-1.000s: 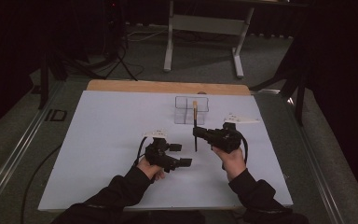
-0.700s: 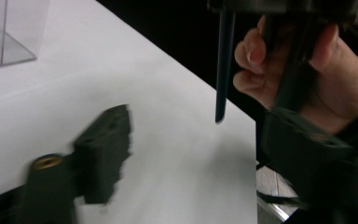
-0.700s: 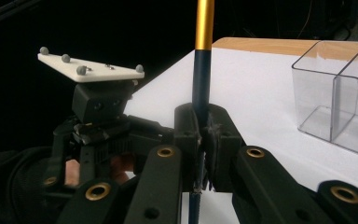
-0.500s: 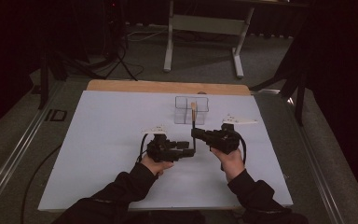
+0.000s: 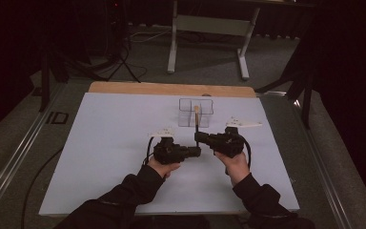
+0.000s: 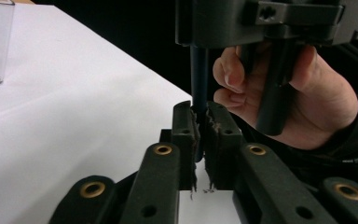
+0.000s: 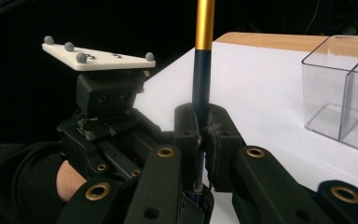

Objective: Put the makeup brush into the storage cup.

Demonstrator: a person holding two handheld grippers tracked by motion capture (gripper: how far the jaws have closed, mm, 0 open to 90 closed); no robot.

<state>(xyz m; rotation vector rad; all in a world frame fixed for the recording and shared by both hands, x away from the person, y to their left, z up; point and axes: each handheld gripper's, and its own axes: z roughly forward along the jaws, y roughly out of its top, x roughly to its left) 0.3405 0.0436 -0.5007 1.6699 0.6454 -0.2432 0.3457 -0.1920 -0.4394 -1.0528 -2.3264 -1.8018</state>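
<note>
Together, left claw [image 6: 200, 135], right claw [image 7: 204, 135] pinching slim dark-and-gold pen [image 7: 201, 70]

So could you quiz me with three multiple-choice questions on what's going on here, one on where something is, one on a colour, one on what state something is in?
1. Where does the clear container stand?
A. on the white table beyond the two grippers
B. on the floor
C. in the person's lap

2. What colours is the pen?
A. red and white
B. dark blue below, gold above
C. all green

3. How do the left gripper's jaws stand?
A. wide open
B. closed on the pen
C. closed on the container

Answers:
1. A: the high view shows it on the table, past both hands.
2. B: the right gripper view shows a dark shaft turning gold higher up.
3. B: the left gripper view shows its jaws pressed on the pen's lower end, while the right gripper clamps the shaft too.
</note>
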